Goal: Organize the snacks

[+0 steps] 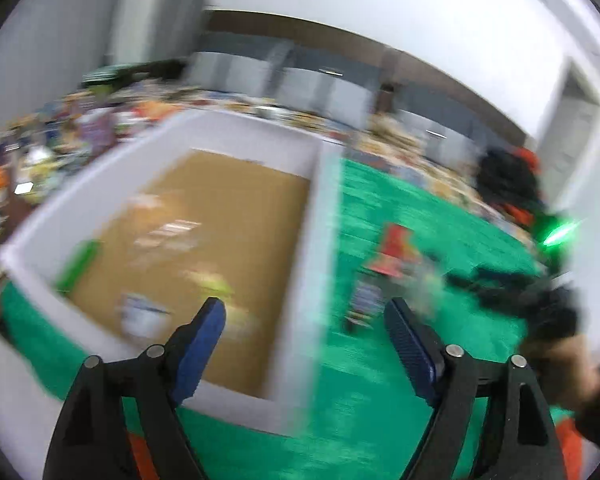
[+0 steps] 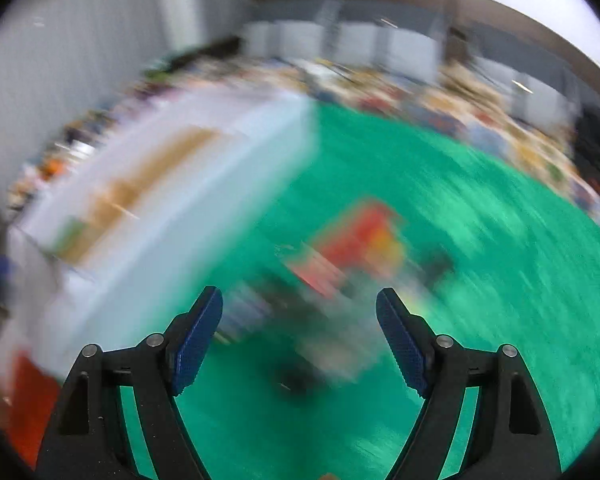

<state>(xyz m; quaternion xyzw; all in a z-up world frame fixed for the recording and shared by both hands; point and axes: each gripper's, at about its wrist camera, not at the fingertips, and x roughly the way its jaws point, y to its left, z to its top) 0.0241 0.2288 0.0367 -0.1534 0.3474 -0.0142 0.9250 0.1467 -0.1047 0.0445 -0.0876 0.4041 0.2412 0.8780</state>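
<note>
Both views blurred. Left gripper held wide apart, empty, over white box wall. Right gripper spread, empty; red snack packet seen just beyond on green cloth.

From your left wrist view, the box sits on the table cover at ten o'clock, several blurred packets lying inside. At one o'clock, just beside its wall, loose snacks lie on the cover.

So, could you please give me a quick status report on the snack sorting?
Both jaws open, empty. Snack packets loose on green cloth; several in white box. Frames blurred, nothing blocking.
</note>
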